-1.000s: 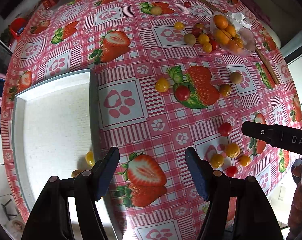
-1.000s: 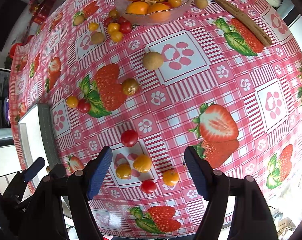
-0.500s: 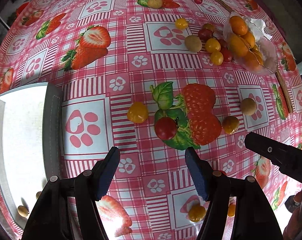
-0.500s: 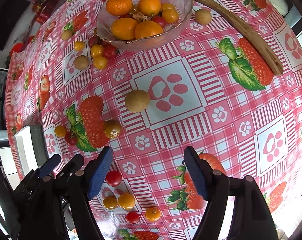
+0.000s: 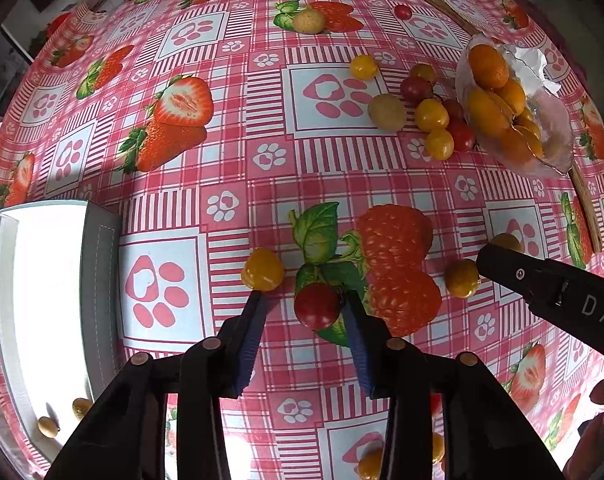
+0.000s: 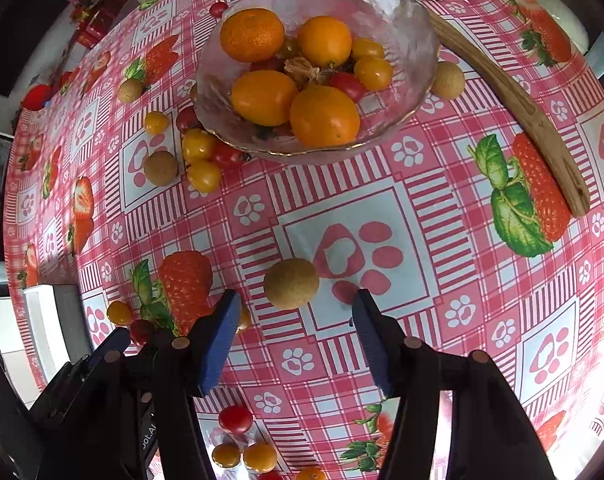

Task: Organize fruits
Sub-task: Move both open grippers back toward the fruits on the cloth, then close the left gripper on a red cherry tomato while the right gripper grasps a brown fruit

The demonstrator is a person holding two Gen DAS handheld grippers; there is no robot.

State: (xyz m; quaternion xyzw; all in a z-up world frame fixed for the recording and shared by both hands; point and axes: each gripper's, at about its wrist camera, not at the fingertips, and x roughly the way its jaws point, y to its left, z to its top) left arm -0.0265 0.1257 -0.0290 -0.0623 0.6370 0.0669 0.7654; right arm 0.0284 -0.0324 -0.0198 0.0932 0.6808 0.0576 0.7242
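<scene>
Closing my left gripper (image 5: pixel 303 312) around the red cherry tomato (image 5: pixel 317 306) on the tablecloth (image 5: pixel 230 152); jaws narrowing, contact uncertain. Right gripper (image 6: pixel 296 312) also closing, still apart beside the longan (image 6: pixel 291 283) (not yet bracketed). Next: finish both pinches, then lift.
</scene>
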